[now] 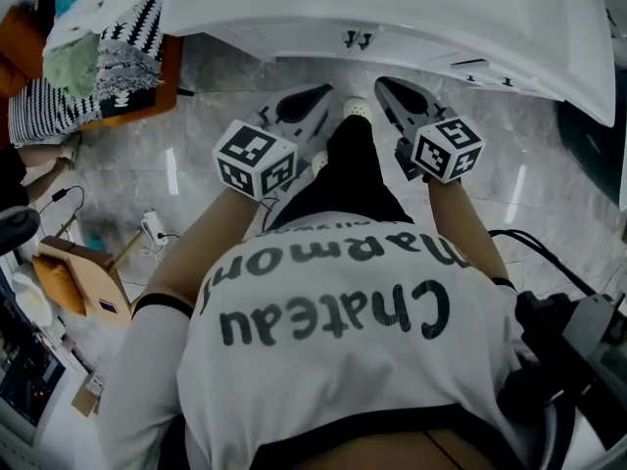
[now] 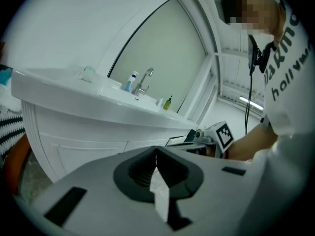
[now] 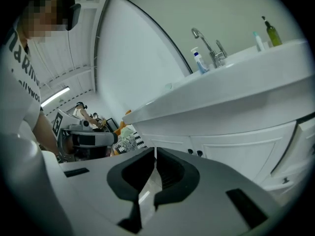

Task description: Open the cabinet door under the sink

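Observation:
The white cabinet under the sink (image 1: 392, 13) has two doors with a pair of small dark knobs (image 1: 358, 39) at the seam; both doors look closed. In the right gripper view the knobs (image 3: 195, 153) sit just right of and beyond my jaws. My left gripper (image 1: 321, 93) and right gripper (image 1: 383, 84) hang side by side in front of the cabinet, short of it, both shut and empty. The left gripper (image 2: 156, 149) faces the left door panel (image 2: 83, 154). The right gripper (image 3: 155, 150) faces the seam.
A pile of striped clothes on an orange seat (image 1: 98, 52) lies left of the cabinet. A cardboard box (image 1: 78, 277) and a power strip with cables (image 1: 152, 228) lie on the marble floor at left. A faucet (image 3: 209, 45) and bottles stand on the sink.

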A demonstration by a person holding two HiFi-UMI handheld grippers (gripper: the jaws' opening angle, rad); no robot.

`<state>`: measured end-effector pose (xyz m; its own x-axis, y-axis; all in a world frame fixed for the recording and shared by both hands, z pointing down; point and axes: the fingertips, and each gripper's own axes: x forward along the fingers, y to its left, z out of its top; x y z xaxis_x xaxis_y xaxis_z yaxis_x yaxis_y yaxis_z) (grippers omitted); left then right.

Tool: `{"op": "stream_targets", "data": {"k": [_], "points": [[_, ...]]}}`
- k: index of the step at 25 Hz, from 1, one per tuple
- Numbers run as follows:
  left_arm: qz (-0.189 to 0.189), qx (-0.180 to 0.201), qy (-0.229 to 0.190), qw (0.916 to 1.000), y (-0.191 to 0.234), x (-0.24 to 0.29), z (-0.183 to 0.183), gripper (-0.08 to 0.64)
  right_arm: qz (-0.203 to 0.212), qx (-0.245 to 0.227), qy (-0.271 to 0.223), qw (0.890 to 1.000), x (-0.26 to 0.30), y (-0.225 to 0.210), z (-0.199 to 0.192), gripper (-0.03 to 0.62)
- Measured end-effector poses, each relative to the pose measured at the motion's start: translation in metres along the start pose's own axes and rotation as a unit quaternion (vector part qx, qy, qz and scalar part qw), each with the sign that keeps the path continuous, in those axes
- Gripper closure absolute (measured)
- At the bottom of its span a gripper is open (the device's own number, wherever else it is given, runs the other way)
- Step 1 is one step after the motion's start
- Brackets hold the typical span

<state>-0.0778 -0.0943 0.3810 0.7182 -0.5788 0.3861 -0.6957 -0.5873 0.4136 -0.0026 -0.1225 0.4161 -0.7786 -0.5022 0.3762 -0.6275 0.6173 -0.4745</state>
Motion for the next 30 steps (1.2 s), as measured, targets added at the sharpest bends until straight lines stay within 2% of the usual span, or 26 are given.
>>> {"op": "stream_targets", "data": {"k": [4,8,12,16,22,23,25,29,30], "points": [[0.016,-0.005,0.024,0.9996,0.026,0.029,-0.008,0.551,-0.003,0.016,0.019,1.000,0.018,-0.026,-0.007,0.580],[0.021,-0.016,0.029,0.9992,0.042,0.050,-0.023,0.551,-0.002,0.016,0.033,0.999,0.033,-0.049,-0.016,0.580],[0.024,-0.003,0.023,0.9995,0.064,0.079,-0.044,0.551,0.004,0.000,0.032,0.999,0.056,-0.075,-0.024,0.580],[0.034,-0.007,0.010,0.9993,0.082,0.103,-0.060,0.551,0.024,-0.010,0.034,0.999,0.074,-0.093,-0.041,0.578],[0.037,0.010,0.030,0.9988,0.101,0.129,-0.082,0.551,0.041,0.004,0.035,0.999,0.087,-0.109,-0.062,0.577],[0.039,0.004,0.031,0.9988,0.105,0.133,-0.084,0.549,0.040,0.009,0.033,0.999,0.088,-0.113,-0.063,0.572],[0.043,-0.016,0.027,0.9986,0.113,0.142,-0.084,0.549,0.034,0.016,0.029,0.999,0.090,-0.123,-0.064,0.482],[0.039,-0.025,0.041,0.9981,0.120,0.160,-0.089,0.534,0.007,0.020,0.024,0.999,0.098,-0.140,-0.063,0.480],[0.038,-0.025,0.051,0.9977,0.122,0.163,-0.093,0.483,0.004,0.017,0.027,0.999,0.103,-0.142,-0.065,0.480]]}}
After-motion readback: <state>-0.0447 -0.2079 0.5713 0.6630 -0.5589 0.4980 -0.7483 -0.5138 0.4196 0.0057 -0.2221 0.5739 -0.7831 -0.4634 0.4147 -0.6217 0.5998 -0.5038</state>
